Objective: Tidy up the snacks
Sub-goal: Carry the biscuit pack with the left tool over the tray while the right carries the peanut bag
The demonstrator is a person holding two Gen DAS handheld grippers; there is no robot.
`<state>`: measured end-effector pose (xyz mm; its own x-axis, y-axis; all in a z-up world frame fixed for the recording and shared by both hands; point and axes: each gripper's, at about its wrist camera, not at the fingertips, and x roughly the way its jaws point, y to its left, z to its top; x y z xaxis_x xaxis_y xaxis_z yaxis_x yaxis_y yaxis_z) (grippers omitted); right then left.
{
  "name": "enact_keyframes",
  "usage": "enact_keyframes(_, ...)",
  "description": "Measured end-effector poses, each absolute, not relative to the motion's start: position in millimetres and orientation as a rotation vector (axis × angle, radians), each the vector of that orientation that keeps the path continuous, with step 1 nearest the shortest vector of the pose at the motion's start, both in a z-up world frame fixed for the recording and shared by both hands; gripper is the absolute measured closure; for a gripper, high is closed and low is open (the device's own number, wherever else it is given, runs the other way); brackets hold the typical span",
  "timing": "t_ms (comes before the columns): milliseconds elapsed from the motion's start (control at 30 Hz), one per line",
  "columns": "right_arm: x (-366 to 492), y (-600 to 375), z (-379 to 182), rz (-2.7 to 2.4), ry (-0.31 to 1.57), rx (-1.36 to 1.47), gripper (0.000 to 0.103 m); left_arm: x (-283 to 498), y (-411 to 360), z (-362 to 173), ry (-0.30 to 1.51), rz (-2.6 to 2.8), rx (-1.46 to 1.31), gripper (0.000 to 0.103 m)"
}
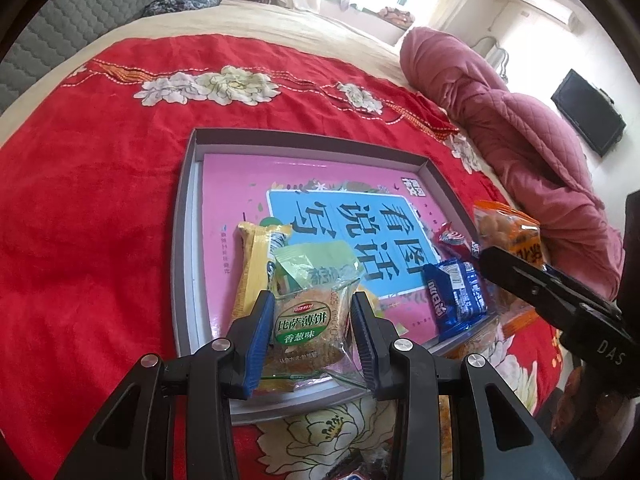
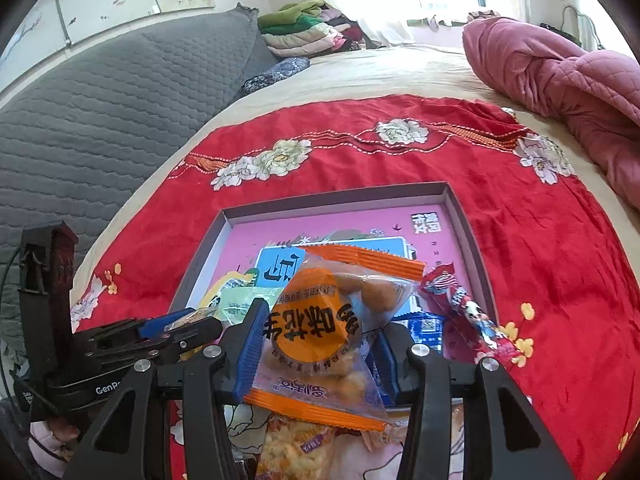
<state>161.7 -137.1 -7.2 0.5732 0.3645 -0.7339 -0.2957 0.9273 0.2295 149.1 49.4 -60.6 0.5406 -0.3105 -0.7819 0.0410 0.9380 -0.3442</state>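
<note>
A shallow grey box lid (image 1: 181, 216) (image 2: 460, 208) with a pink book inside lies on the red flowered cloth. My left gripper (image 1: 310, 336) is shut on a green-labelled cracker pack (image 1: 304, 328) above the tray's near edge. My right gripper (image 2: 316, 344) is shut on an orange-trimmed clear bag of round snacks (image 2: 320, 332) (image 1: 508, 232), held over the tray's near right corner. In the tray lie a yellow packet (image 1: 252, 264), a pale green packet (image 1: 316, 260), a blue packet (image 1: 452, 296) and a red candy wrapper (image 2: 468, 312).
More snack packs (image 2: 296, 448) lie on the cloth below the grippers. A pink quilted blanket (image 1: 520, 128) is heaped at the right, grey quilted cushions (image 2: 100, 120) at the left. Folded clothes (image 2: 304, 32) are stacked at the far end of the bed.
</note>
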Motion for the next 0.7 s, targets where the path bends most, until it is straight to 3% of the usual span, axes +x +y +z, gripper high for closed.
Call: enact_keyframes(700,169.2,-115.4,-46.3,0.405,0.963,-0.002,0.054,152.3,46.8,-70.1,1.011,-0.215,-0.287,0.063)
